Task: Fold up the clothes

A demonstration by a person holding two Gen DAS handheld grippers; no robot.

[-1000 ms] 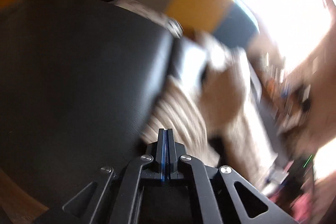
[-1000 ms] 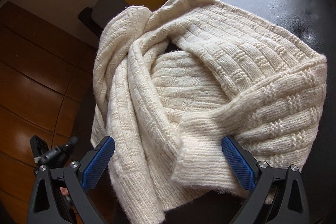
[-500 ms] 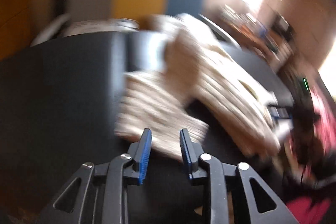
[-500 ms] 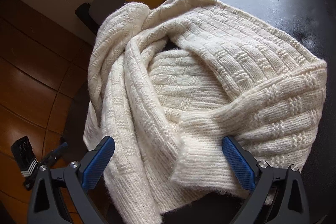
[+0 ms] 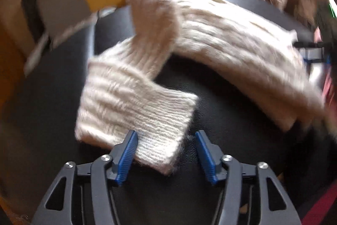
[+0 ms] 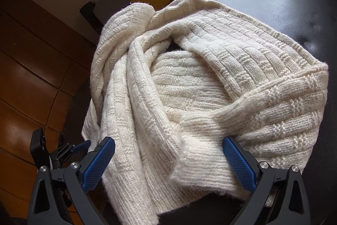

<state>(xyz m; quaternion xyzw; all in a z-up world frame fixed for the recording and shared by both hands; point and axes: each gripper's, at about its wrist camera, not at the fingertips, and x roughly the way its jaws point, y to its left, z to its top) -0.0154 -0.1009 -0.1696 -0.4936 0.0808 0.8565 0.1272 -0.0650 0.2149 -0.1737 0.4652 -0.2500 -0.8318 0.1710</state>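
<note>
Where the cream knitted sweater [image 6: 210, 81] lies bunched on the black leather seat [image 6: 294, 14], the step in hand appears to be picking up sleeve ends for a fold. The left tongs [image 5: 166, 151] stand apart, one sleeve cuff [image 5: 155, 130] lying between the pads and beyond them, unclamped. The right tongs [image 6: 168, 161] likewise stand wide apart, the other cuff [image 6: 200, 161] lying between them. The next move likely calls for closing on a cuff squarely, since the thick knit may slip.

A black leather seat [image 6: 290, 5] carried the cream knit sweater [image 6: 210, 85], bunched just ahead of my jaws.
</note>
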